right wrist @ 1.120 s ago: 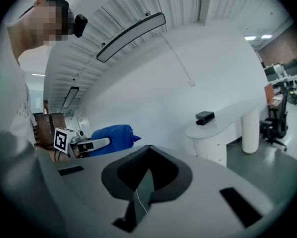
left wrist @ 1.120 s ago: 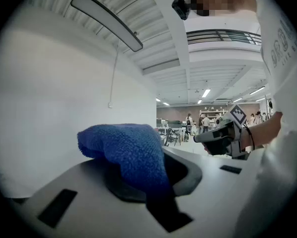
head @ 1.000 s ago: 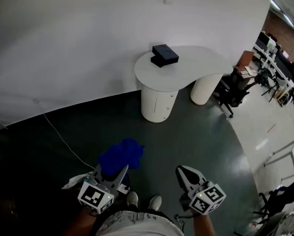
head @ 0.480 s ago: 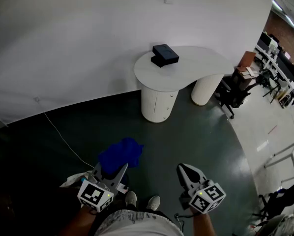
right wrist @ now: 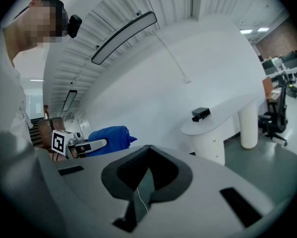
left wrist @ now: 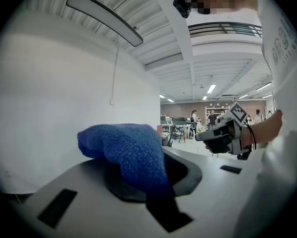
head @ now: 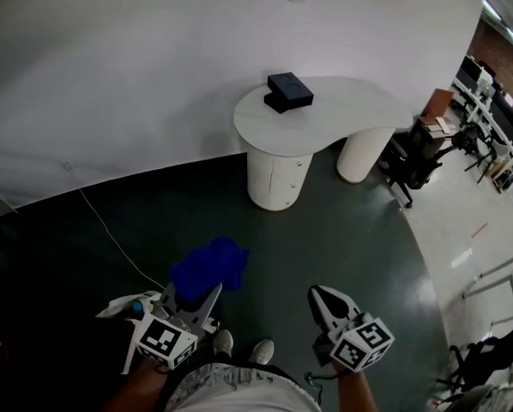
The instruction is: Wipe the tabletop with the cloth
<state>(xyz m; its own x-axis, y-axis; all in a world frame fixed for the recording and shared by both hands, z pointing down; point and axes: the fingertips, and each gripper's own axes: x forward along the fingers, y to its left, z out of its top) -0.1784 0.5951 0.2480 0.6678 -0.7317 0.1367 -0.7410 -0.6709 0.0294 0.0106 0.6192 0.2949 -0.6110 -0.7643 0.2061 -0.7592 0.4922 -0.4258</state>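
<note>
Your left hand-held gripper point(head: 192, 297) is clenched on the blue cloth point(left wrist: 131, 150); the cloth bunches between its jaws, heaps over them and spills forward past their tips. Your right hand-held gripper point(head: 319, 297) is clenched on nothing, its jaws pressed together; it hangs just to the right of the left one, at about the same height, both above the dark floor point(head: 325, 230) and your shoes point(head: 239, 348). The white curved desk point(head: 351, 114) stands well ahead of both hand-held grippers, against the white wall, so the cloth is well apart from it; a black box point(head: 289, 93) sits on its top, toward the wall side. The marker cube on each hand-held gripper shows a black-and-white square pattern; the print on your shirt point(left wrist: 282, 38), at the right edge of the left gripper view, is too warped to read. A thin white cable point(head: 102, 230) trails across the floor ahead of the left hand-held gripper.
</note>
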